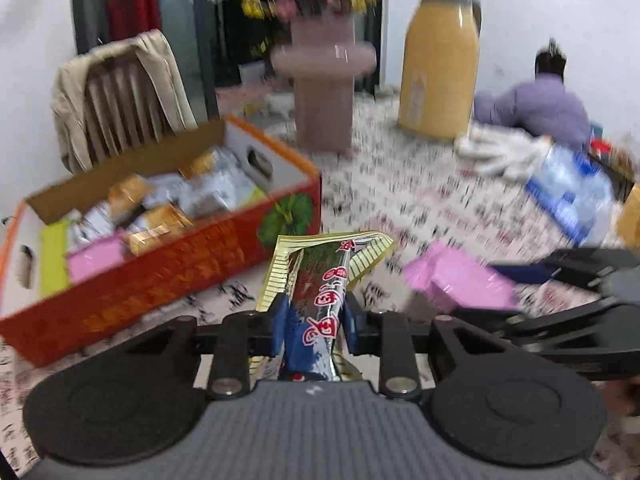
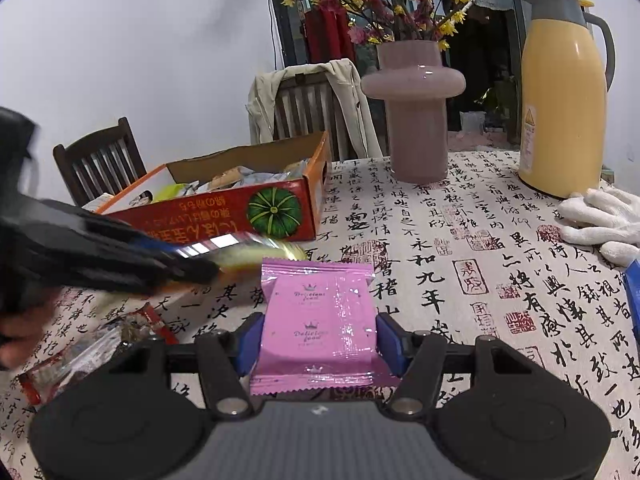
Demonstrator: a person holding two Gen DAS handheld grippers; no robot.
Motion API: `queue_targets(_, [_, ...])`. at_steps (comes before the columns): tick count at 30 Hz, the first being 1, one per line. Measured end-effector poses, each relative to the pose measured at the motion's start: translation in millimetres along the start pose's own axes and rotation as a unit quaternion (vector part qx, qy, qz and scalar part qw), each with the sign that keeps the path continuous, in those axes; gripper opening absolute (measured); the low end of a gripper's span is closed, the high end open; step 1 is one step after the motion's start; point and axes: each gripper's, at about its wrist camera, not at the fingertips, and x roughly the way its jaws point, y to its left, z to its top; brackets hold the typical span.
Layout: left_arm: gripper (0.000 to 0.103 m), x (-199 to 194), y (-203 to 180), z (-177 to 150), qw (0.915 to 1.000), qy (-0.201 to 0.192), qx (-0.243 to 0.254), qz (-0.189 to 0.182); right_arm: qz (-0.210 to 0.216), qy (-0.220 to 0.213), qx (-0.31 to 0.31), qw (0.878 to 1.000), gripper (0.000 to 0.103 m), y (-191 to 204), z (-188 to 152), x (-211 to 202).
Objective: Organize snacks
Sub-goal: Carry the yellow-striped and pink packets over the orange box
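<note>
Snacks, left wrist view: your left gripper point(image 1: 314, 330) is clamped on a gold-edged snack stick point(image 1: 320, 300), just right of the red box point(image 1: 168, 276). Right wrist view: your right gripper point(image 2: 318, 344) pinches a pink packet point(image 2: 318, 320), right of the box.

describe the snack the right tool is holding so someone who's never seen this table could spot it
Start at the red cardboard box with the green pumpkin print, on the calligraphy tablecloth. Nearer than the box, the right tool pinches a square pink foil packet between its blue pads. Its plain pink wrapper with small crown logos sets it apart from the long gold-edged packet in the left tool.
</note>
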Motion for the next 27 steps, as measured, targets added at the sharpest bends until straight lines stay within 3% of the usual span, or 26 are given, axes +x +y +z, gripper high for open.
queue_targets(4, [0.028,-58,3,-4,0.9983,-0.04,-0.034,0.027,-0.006,0.006,0.004,1.0,0.059,-2,-2,3])
queue_targets(10, [0.028,-142,18,-55,0.9893,-0.073,-0.114,0.056,-0.003,-0.01,-0.007,1.0,0.059,15,-4,-20])
queue_targets(14, [0.028,-183,31,-92,0.9815,-0.082,-0.159,0.068,0.04,-0.016,-0.025,0.999,0.059,37,-17,-59])
queue_targets(22, [0.029,-209,45,-103,0.9781,-0.108,-0.168,0.057,0.047,-0.035,-0.051,0.997,0.059,65,-14,-103])
queue_targets(27, [0.029,-203,62,-67,0.9788,-0.125,-0.152,0.058,0.058,-0.045,-0.073,0.995,0.059,78,26,-98])
